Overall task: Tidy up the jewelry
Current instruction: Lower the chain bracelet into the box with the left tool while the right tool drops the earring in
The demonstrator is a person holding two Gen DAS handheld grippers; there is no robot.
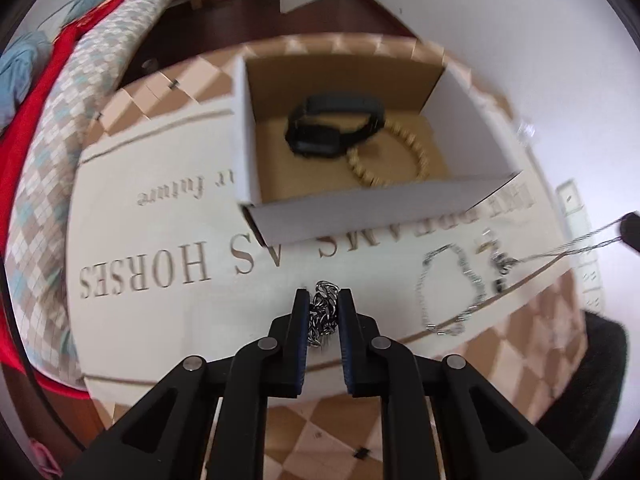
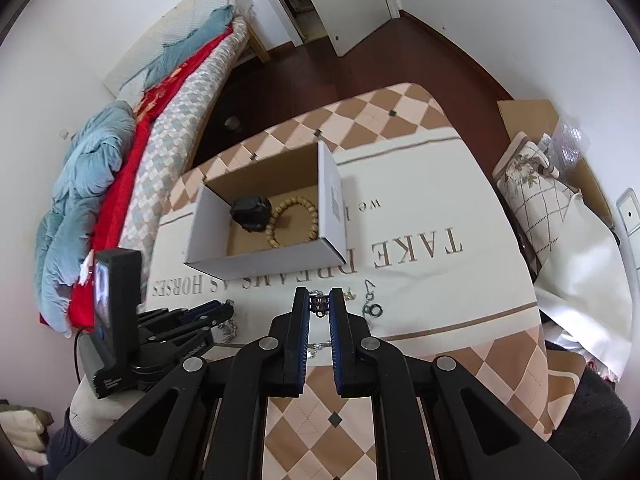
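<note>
The left tool point(image 1: 325, 303) is clamped on a bunched chunky silver chain point(image 1: 323, 312) just above the table's cream printed cloth point(image 1: 168, 320). The right tool point(image 2: 319, 304) pinches a small dark metal piece point(image 2: 319, 304) — its thin chain trails off. Beyond sits an open white cardboard box point(image 1: 360, 210) holding a black watch point(image 1: 332, 128) and a tan beaded bracelet point(image 1: 404, 156).

A cream tablecloth point(image 2: 460, 208) with lettering and a tan diamond border covers the table, a bed point(image 2: 180, 120) heaped with blue and red bedding point(image 2: 84, 184) far left.
</note>
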